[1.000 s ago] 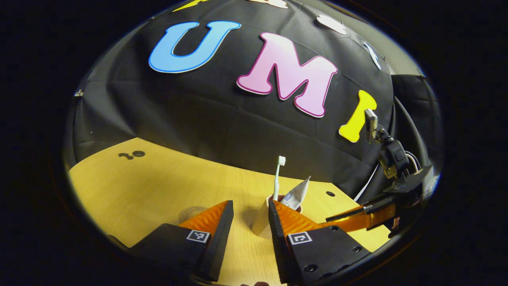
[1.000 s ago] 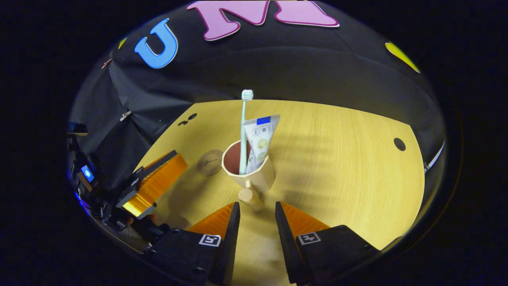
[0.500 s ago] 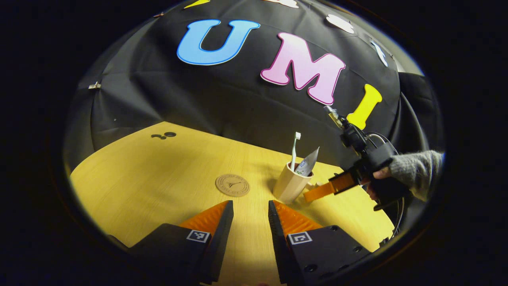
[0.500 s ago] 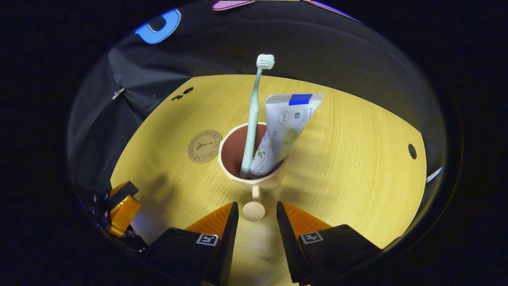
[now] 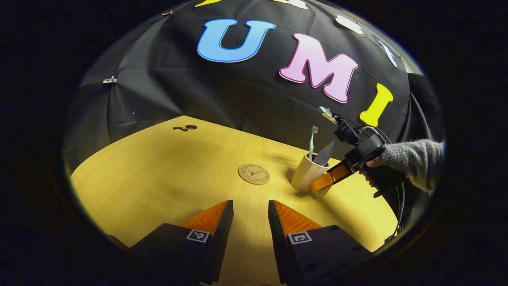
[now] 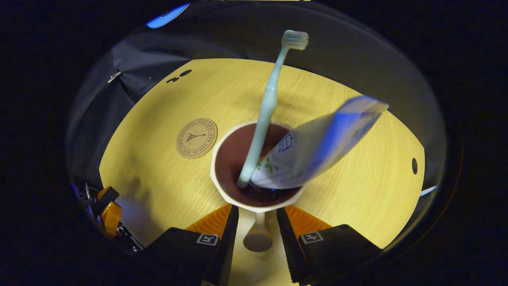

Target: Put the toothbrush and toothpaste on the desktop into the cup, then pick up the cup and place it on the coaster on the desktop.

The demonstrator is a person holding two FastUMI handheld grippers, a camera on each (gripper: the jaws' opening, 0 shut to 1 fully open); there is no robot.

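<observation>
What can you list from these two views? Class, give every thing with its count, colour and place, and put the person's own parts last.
Cup: one, cream outside, brown inside, on the desktop beside the coaster.
Toothbrush: one, pale green, standing in the cup.
Toothpaste: one, white and blue tube, leaning in the cup.
Coaster: one, tan, round, on the desktop, bare.
Desktop: one, light wood.
Sleeve: one, grey, holding the right claw.
Left claw: open, away from the cup.
Right claw: open, either side of the cup's handle.
</observation>
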